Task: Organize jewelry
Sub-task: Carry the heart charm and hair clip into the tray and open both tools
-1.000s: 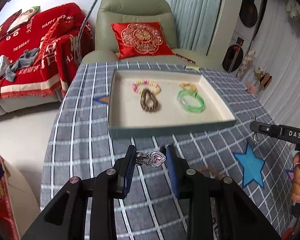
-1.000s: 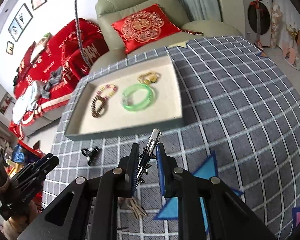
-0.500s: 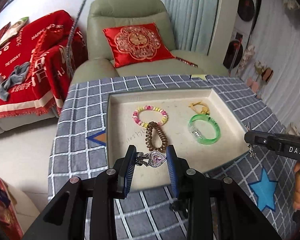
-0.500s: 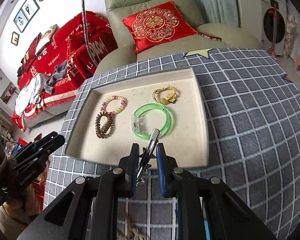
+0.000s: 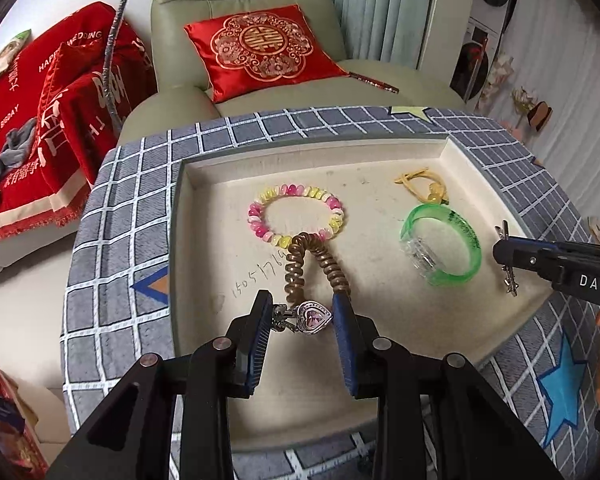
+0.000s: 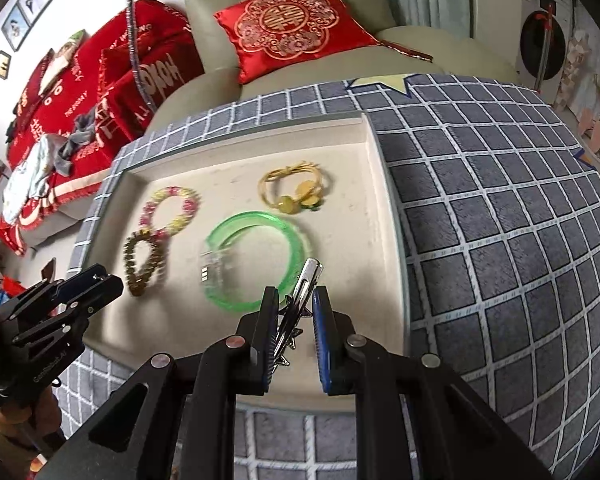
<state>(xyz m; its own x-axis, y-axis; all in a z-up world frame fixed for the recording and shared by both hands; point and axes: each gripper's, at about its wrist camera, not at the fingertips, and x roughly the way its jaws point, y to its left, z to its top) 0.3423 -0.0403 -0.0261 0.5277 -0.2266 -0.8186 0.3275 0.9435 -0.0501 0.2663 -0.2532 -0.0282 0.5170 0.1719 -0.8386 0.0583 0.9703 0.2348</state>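
A beige tray (image 5: 204, 216) on the checked tablecloth holds a pink-yellow bead bracelet (image 5: 296, 216), a brown coil band (image 5: 300, 268), a green bangle (image 5: 440, 248) and a yellow tie (image 5: 424, 190). My left gripper (image 5: 302, 322) is shut on a silver heart charm (image 5: 314, 316) above the tray's near part. My right gripper (image 6: 296, 312) is shut on a silver hair clip (image 6: 300, 300) over the tray's near right part, by the green bangle (image 6: 256, 260). The right gripper also shows in the left wrist view (image 5: 504, 252), and the left gripper in the right wrist view (image 6: 100, 284).
The tray (image 6: 384, 208) sits on a grey checked cloth (image 6: 500, 220) with star patches. Behind the table stand a green armchair (image 5: 240, 4) with a red cushion and a sofa with a red throw (image 5: 40, 100).
Both grippers have moved forward from over the cloth in front of the tray to over the tray's inside, each still holding its piece.
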